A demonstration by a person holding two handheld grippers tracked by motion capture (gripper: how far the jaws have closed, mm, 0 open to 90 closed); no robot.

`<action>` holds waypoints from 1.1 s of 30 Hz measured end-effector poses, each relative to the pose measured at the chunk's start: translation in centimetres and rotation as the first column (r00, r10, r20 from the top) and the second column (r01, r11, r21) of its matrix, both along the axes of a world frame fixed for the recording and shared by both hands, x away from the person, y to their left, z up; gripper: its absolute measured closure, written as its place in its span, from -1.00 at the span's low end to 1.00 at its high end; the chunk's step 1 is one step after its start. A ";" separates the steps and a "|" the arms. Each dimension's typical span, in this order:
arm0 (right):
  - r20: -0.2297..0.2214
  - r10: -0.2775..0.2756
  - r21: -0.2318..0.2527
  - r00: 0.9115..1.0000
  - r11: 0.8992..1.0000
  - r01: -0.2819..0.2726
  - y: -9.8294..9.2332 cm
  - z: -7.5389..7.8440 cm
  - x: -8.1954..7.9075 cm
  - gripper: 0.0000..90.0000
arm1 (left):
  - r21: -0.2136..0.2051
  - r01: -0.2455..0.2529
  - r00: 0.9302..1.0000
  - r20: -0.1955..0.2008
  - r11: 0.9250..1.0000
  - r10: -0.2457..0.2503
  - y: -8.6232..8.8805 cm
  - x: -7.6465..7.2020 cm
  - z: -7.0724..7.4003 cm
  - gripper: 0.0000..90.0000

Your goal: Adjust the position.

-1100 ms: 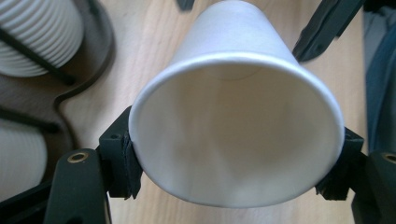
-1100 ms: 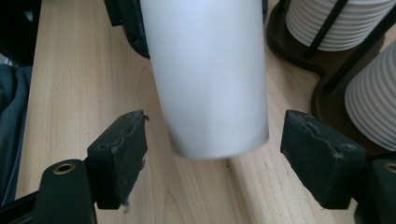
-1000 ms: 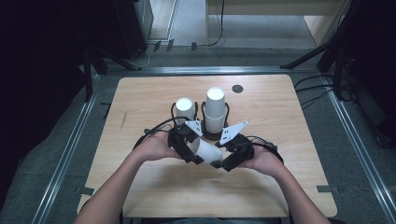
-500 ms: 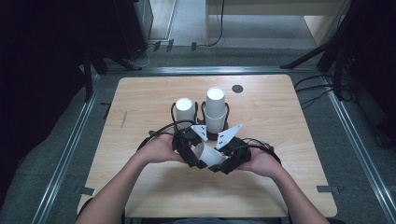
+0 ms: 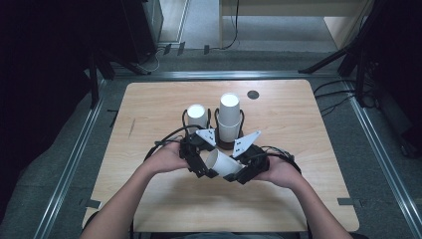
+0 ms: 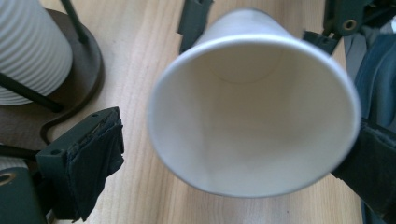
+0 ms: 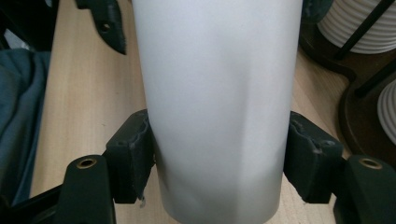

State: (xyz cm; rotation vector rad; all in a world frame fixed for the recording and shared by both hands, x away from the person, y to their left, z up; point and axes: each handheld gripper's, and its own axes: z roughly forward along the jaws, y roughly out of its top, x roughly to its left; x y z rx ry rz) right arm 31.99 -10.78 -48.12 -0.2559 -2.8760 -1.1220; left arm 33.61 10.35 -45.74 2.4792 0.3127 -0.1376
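Observation:
A white paper cup lies on its side between my two grippers, just above the wooden table. My right gripper is shut on the cup's body. Both pads press its sides, having just closed there and eased a touch. My left gripper is at the cup's mouth. Its jaws have just been opening. The rim sits between them, with the left pad clear of it.
Two stacks of ribbed white cups stand in black wire holders just beyond my hands, a short one and a taller one. A small dark round spot lies near the table's far edge. The floor drops away around the table.
The cup and both grippers have shifted slightly toward the right and nearer the front edge. Both hands stay close together in front of the holders.

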 end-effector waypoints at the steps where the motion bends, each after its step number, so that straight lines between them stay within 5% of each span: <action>1: 0.000 0.000 0.000 1.000 1.000 0.000 0.0 0.0 0.0 -0.29 | 0.000 0.000 1.000 0.000 1.000 0.000 0.0 0.0 0.0 -0.96; 4: 0.007 -0.003 0.007 1.000 1.000 0.003 -0.2 0.2 0.0 -0.29 | -0.029 -0.017 1.000 0.024 0.999 0.017 0.5 0.0 0.1 -0.96; 11: 0.011 -0.027 0.032 1.000 0.999 0.026 -0.8 0.7 0.3 -0.29 | -0.094 -0.062 0.998 0.007 0.994 0.063 1.5 0.0 0.3 -0.96; 15: -0.011 -0.029 0.079 1.000 0.996 0.030 -1.2 1.2 0.5 -0.29 | -0.161 -0.072 0.997 -0.011 0.984 0.072 1.7 -0.3 0.3 -0.96; 23: -0.011 -0.037 0.107 0.999 0.994 0.038 -1.4 1.8 0.8 -0.29 | -0.165 -0.141 0.989 0.019 0.976 0.146 1.6 -0.7 0.2 -0.96; 27: -0.012 -0.027 0.120 1.000 0.992 0.029 -1.2 1.9 0.9 -0.29 | -0.217 -0.162 0.984 0.034 0.963 0.173 1.3 -1.3 0.2 -0.90; 33: -0.005 -0.007 0.129 1.000 0.992 0.008 -0.8 1.9 1.0 -0.29 | -0.286 -0.177 0.983 0.001 0.942 0.185 1.0 -1.7 0.4 -0.64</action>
